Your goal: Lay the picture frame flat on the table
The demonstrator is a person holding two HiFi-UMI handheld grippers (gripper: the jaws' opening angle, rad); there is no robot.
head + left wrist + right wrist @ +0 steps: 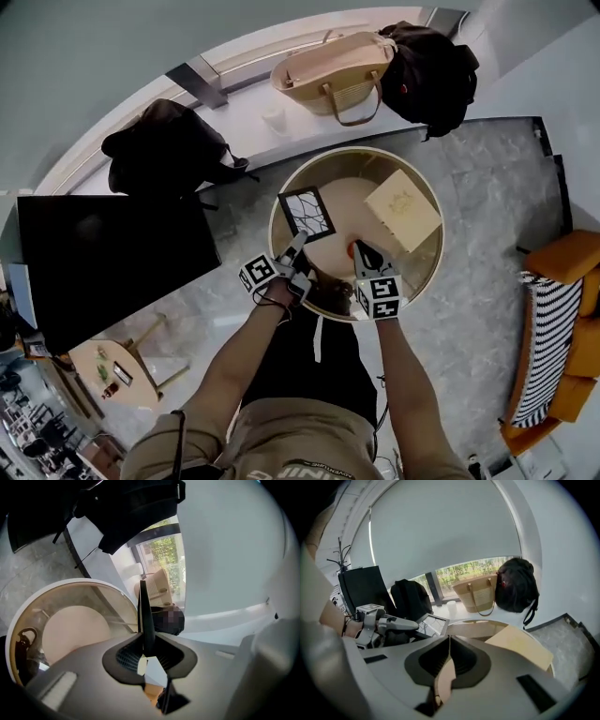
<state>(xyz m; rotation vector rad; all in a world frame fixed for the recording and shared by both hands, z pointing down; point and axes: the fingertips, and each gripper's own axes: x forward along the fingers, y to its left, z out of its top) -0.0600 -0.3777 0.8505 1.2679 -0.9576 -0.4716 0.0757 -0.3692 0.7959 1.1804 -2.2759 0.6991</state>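
Black picture frame (307, 213) tilted at left of round worktop (437, 253) | left hand-held gripper (298, 242) clamped on its near edge | right hand-held gripper (361, 251) closed, empty | tan box (403, 210) to the right

Picture frame (307, 213): thin black moulding, matt; the face is white with black line work and shows a slight sheen.

Surface (356, 150): the top looks like clear, glossy glass set in a smooth, pale, wood-coloured rim.

Box (403, 209): cream card or paperboard, matt and smooth.

Left gripper (298, 244) and right gripper (364, 251): grey matt plastic shells. The fingers (127, 657) are lined with dark ribbed pads.

Tote bag (333, 75): woven straw-like body, coarse, with smooth tan handles.

Backpack (433, 70): black cloth, dull.

Floor (487, 187): grey, veined, stone-like and polished.

Armchair (567, 258): orange upholstery, carrying a black-and-white striped cloth (544, 347).
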